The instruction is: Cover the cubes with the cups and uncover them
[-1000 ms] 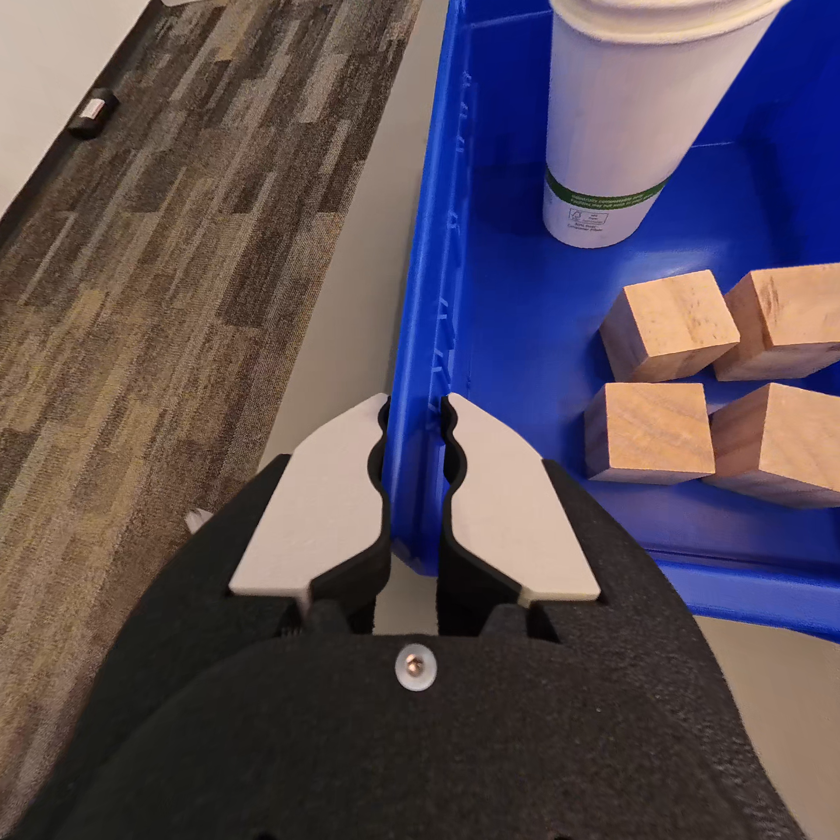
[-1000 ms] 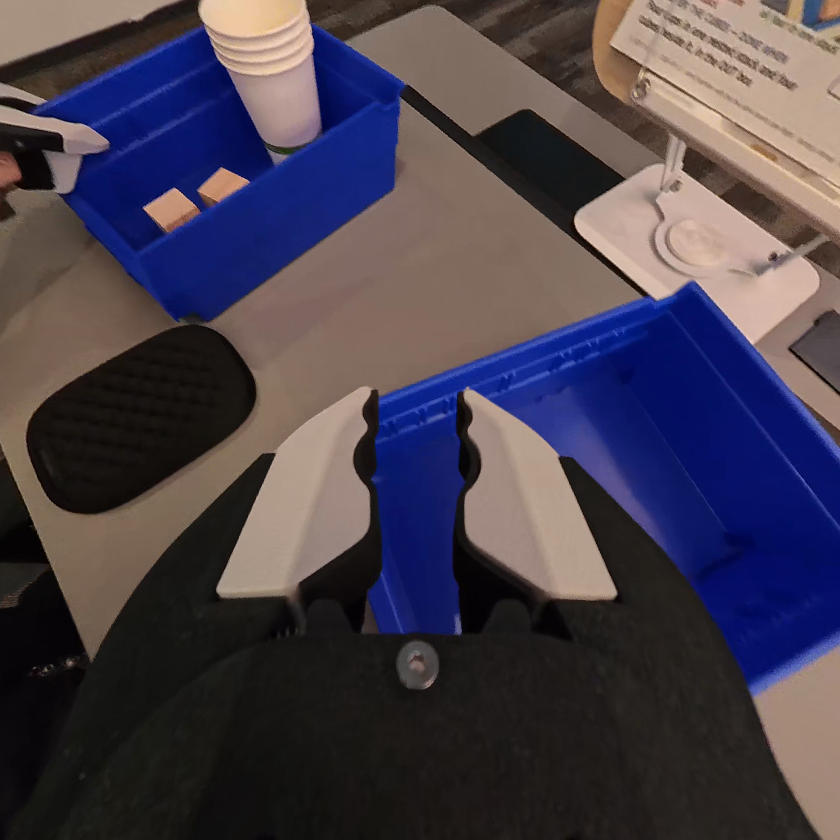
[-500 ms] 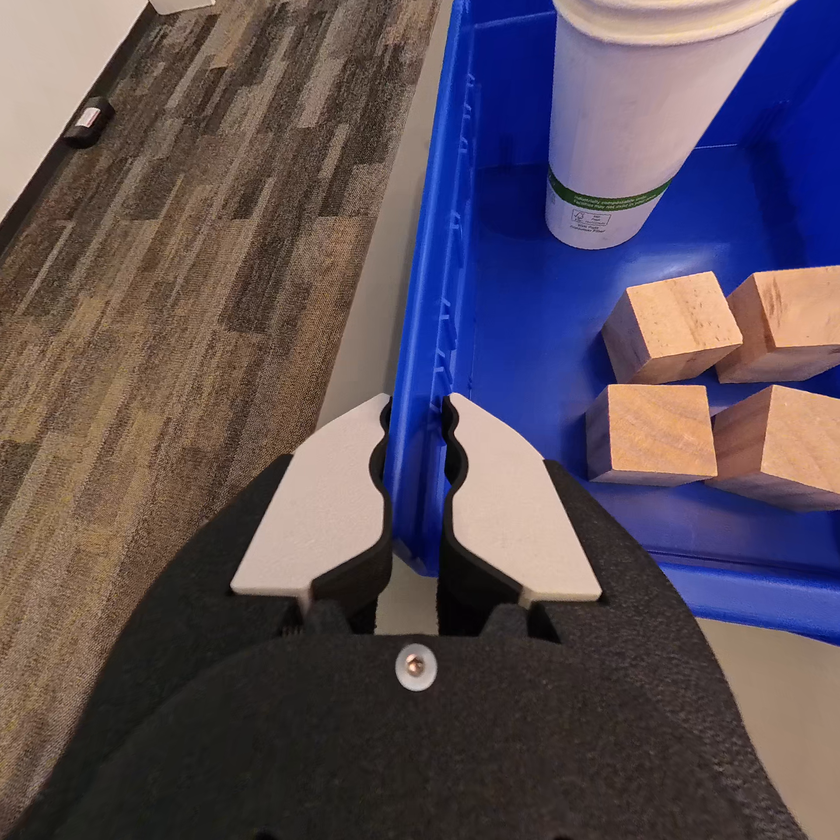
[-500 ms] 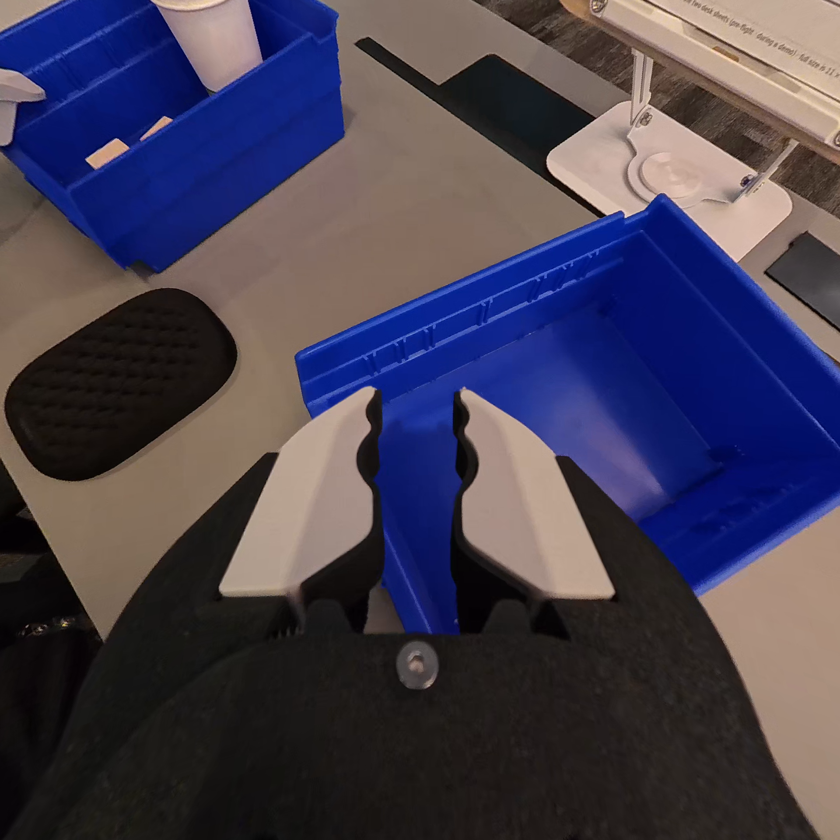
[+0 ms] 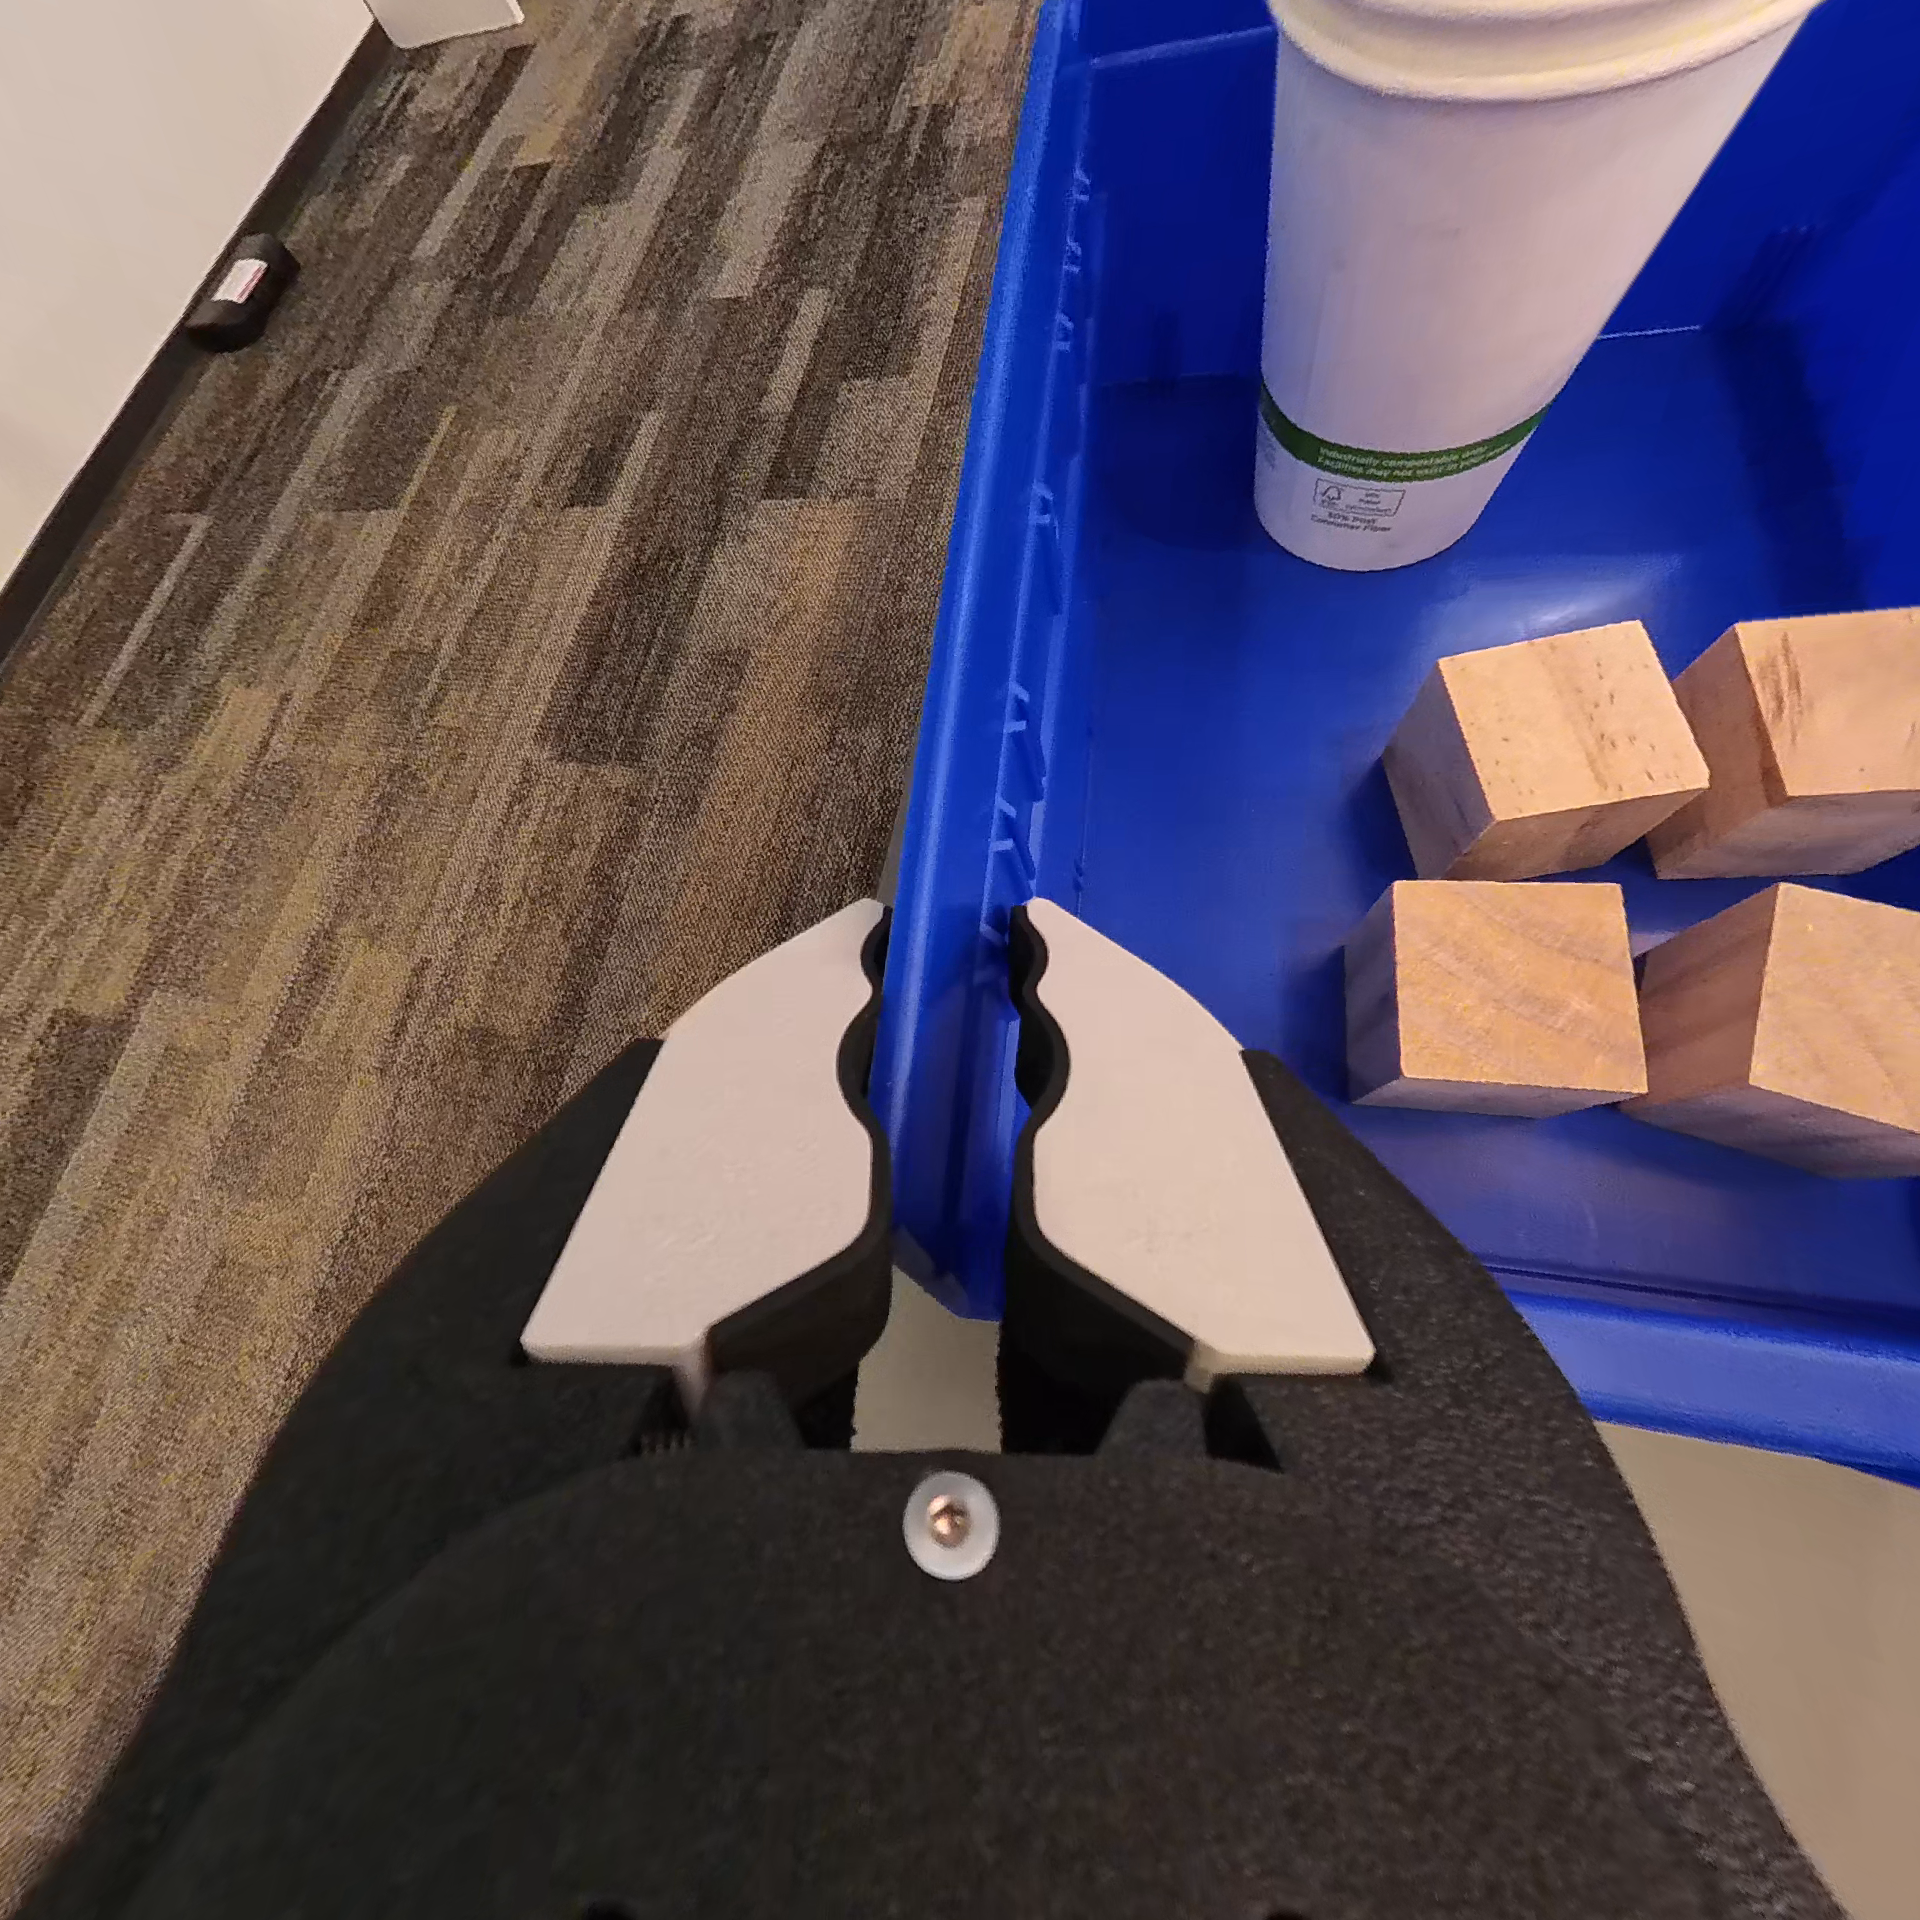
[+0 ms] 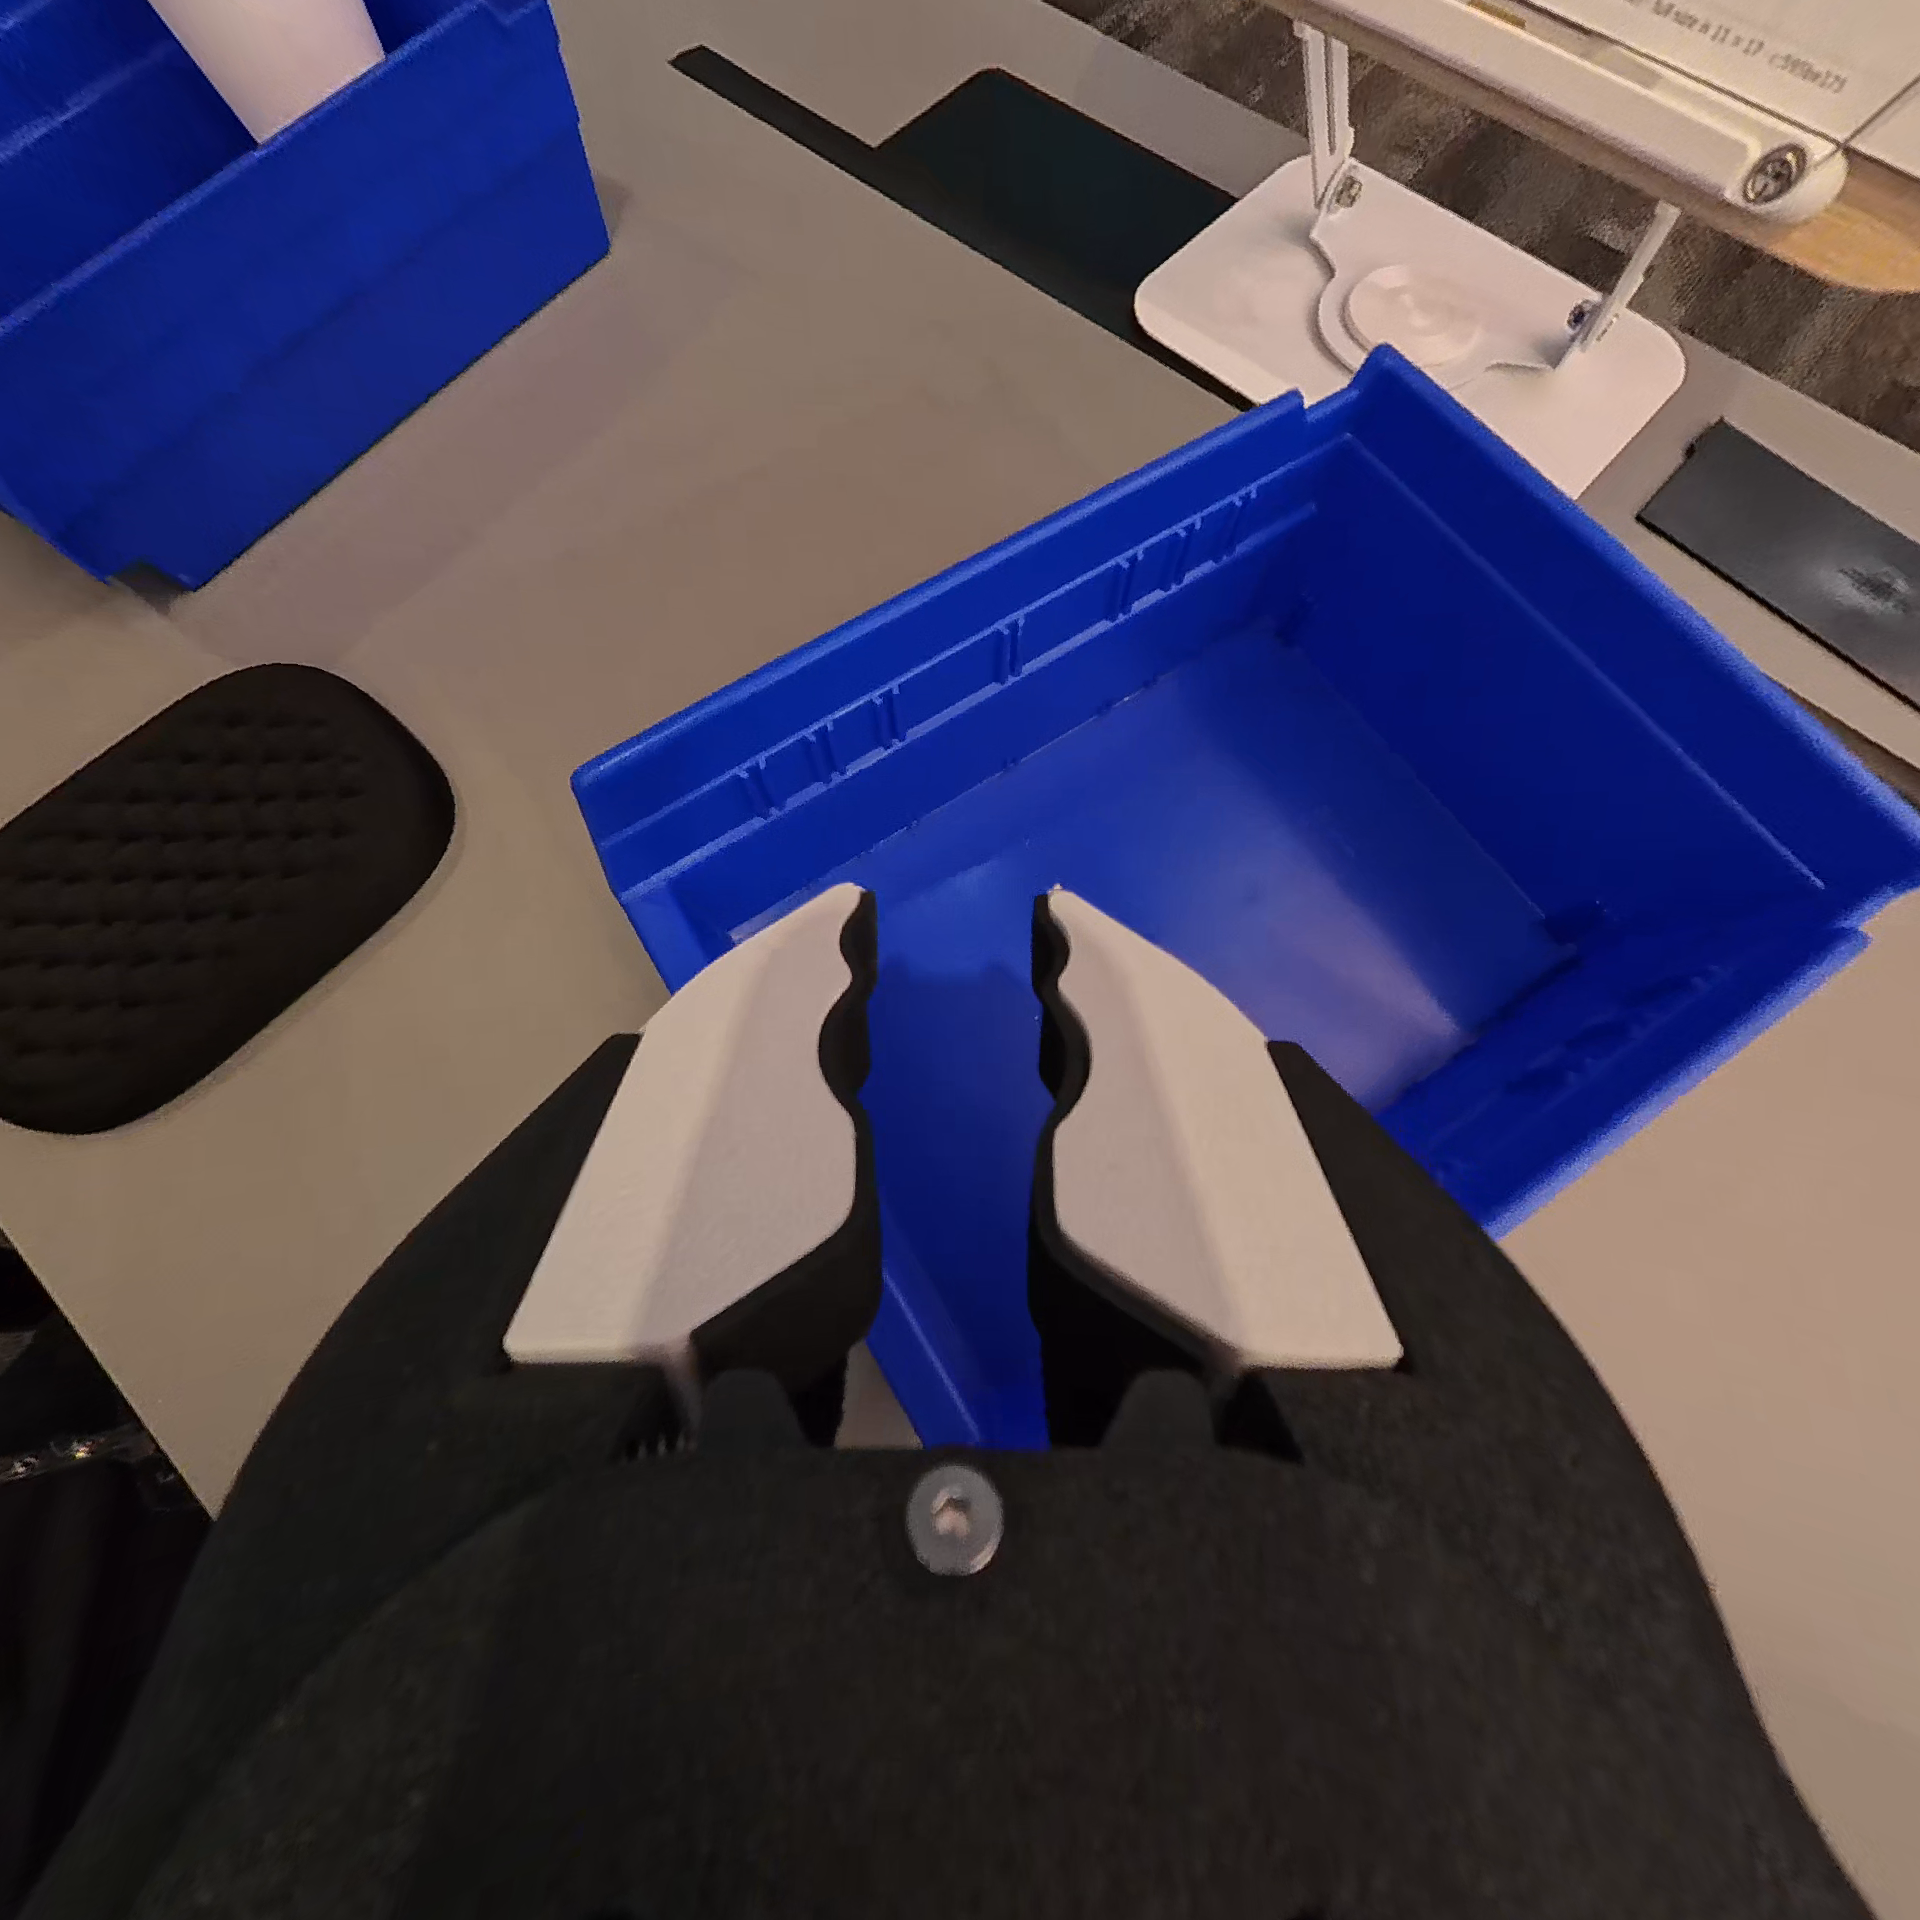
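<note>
Carpet (image 5: 436, 644) of brown and grey strips fills the left side of the left wrist view, with a small black object (image 5: 241, 293) lying beside the pale wall (image 5: 125, 156). Next comes the left gripper (image 5: 948, 914), its two fingers pressed onto the left wall of a blue bin (image 5: 977, 727), one finger outside and one inside, close to the near corner of the bin. Inside this bin a stack of white paper cups (image 5: 1444, 291) stands upright toward the far end, and four wooden cubes (image 5: 1538, 748) lie in a tight group near the front wall, to the right of the gripper; a strip of bare blue floor separates the cubes from the gripped wall and from the cups. In the right wrist view, the same bin (image 6: 312, 312) sits at the upper left on the grey table (image 6: 790, 395), and a black textured pad (image 6: 197, 883) lies below it near the table edge. A wide stretch of bare table lies between this bin and a second blue bin (image 6: 1621, 665), which is turned at an angle. The right gripper (image 6: 956, 904) has its fingers a little apart, astride the near wall of this second bin; I cannot tell whether they press on it. Behind its far corner stands a white stand (image 6: 1434, 312), and a dark flat panel (image 6: 1787, 561) lies at the right edge.
</note>
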Available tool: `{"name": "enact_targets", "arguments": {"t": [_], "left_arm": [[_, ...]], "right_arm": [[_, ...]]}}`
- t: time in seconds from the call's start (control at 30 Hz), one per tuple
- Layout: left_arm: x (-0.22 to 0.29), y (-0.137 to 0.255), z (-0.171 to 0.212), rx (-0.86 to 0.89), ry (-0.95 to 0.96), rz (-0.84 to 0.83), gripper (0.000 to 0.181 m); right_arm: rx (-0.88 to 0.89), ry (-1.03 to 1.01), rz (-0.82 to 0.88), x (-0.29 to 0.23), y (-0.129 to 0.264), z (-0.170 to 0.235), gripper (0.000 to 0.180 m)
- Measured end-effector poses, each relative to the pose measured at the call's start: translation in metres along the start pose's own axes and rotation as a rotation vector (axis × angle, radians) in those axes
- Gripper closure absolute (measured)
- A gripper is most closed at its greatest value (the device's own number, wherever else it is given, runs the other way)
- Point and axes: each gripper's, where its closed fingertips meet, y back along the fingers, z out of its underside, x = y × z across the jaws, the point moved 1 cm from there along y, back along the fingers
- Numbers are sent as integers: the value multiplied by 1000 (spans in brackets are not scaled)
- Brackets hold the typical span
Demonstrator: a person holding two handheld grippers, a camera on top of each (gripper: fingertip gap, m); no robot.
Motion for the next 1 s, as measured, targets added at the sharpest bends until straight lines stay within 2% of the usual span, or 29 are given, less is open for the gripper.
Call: {"name": "enact_targets", "arguments": {"t": [0.33, 0.43, 0.53, 0.67, 0.7, 0.83, 1.0], "left_arm": [[-4, -3, -1, 3, 6, -7, 159], [-7, 1, -4, 40, -3, -66, 152], [-12, 15, -13, 114, 14, -115, 126], [-6, 40, -20, 159, 69, -79, 118], [-4, 46, -19, 160, 78, -73, 115], [-2, 68, -13, 159, 91, -111, 113], [13, 86, -8, 173, 100, -103, 115]], "right_arm": [[-13, -85, 62, 23, 7, 24, 151], [-7, -173, 150, 48, 11, 27, 140], [-31, -258, 235, 73, 14, 37, 125], [-139, -417, 279, 99, 3, 61, 108], [-147, -445, 273, 101, 0, 64, 109], [-184, -454, 385, 116, -7, 73, 101], [-209, -437, 515, 131, -11, 80, 105]]}}
